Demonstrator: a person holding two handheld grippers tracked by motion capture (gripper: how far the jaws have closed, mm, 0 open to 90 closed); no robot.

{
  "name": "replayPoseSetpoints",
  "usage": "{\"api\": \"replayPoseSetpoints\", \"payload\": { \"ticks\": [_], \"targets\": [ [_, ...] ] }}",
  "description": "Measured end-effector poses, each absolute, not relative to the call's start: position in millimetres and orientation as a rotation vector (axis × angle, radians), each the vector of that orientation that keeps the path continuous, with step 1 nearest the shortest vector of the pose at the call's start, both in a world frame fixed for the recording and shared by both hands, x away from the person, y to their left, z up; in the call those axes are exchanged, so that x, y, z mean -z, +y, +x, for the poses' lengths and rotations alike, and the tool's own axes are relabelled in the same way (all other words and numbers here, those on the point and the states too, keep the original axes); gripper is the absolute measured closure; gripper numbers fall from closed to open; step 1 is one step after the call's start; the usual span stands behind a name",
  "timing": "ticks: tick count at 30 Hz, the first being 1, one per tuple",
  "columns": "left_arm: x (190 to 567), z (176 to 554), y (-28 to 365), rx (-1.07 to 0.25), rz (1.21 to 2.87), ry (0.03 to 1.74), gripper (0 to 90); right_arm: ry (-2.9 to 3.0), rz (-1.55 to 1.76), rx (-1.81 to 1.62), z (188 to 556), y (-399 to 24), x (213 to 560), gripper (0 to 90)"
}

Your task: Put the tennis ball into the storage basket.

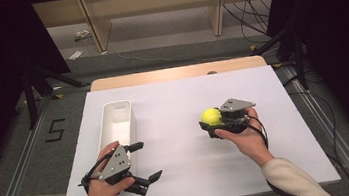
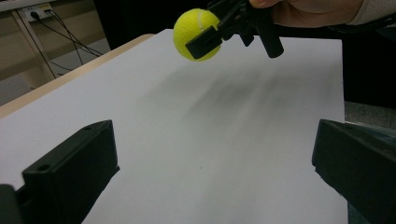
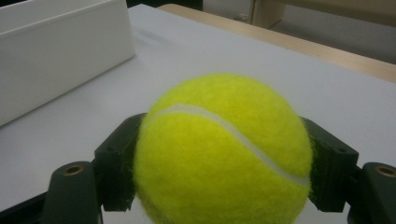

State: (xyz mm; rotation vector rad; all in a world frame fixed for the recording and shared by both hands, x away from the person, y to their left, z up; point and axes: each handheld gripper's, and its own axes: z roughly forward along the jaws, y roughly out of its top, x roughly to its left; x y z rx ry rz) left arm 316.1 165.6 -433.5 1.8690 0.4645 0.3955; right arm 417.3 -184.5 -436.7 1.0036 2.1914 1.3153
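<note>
A yellow tennis ball (image 1: 210,116) is held above the white table sheet (image 1: 174,108), right of centre, with my right gripper (image 1: 211,118) shut on it. In the right gripper view the ball (image 3: 224,149) sits clamped between the two black jaws. The left gripper view shows the same ball (image 2: 196,33) lifted off the sheet, held by the other hand's gripper. My left gripper (image 1: 144,161) stands open near the front left of the table, its jaws wide apart and nothing between them.
A long white bin (image 1: 117,125) lies at the left of the sheet, just beyond my left hand; its wall (image 3: 60,51) appears at the left in the right gripper view. A wooden table edge (image 1: 174,73) runs along the back. Cables and stands crowd the floor around.
</note>
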Motion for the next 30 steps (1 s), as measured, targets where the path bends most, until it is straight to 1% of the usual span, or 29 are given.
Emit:
{"api": "replayPoseSetpoints", "payload": {
  "ticks": [30],
  "targets": [
    [433.6, 315.9, 165.7, -0.395, 1.87, 0.463, 0.0, 2.192, 0.996, -1.36, 420.3, -173.8, 433.4, 26.6]
  ]
}}
